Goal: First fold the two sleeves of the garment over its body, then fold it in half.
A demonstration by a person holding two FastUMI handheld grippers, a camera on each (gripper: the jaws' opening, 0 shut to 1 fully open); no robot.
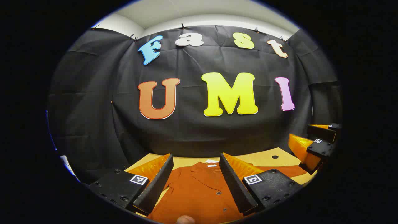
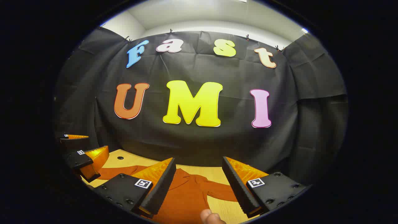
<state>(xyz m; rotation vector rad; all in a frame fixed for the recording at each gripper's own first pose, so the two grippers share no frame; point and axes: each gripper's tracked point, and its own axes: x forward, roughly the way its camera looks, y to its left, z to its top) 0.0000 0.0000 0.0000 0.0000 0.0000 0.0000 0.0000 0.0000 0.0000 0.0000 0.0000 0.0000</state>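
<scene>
A rust-orange buttoned shirt point(image 1: 199, 193) lies flat on the wooden table point(image 1: 264, 158), collar toward the wall. One sleeve point(image 1: 286, 171) stretches out to the right in the left gripper view. In the right gripper view the shirt point(image 2: 186, 196) shows one sleeve point(image 2: 124, 171) spread to the left and another sleeve point(image 2: 222, 191) spread to the right. My left gripper point(image 1: 196, 157) hovers open above the collar area, nothing between its fingers. My right gripper point(image 2: 198, 159) is also open above the shirt, holding nothing. Each gripper shows at the other view's edge: right gripper point(image 1: 299, 132), left gripper point(image 2: 98, 142).
The black cloth wall stands close behind the table's far edge. A small dark hole point(image 1: 275, 156) marks the tabletop near the sleeve, and the same hole point(image 2: 120, 158) shows in the right gripper view. A fingertip point(image 1: 185, 220) and a thumb point(image 2: 211, 217) show at the bottom edges.
</scene>
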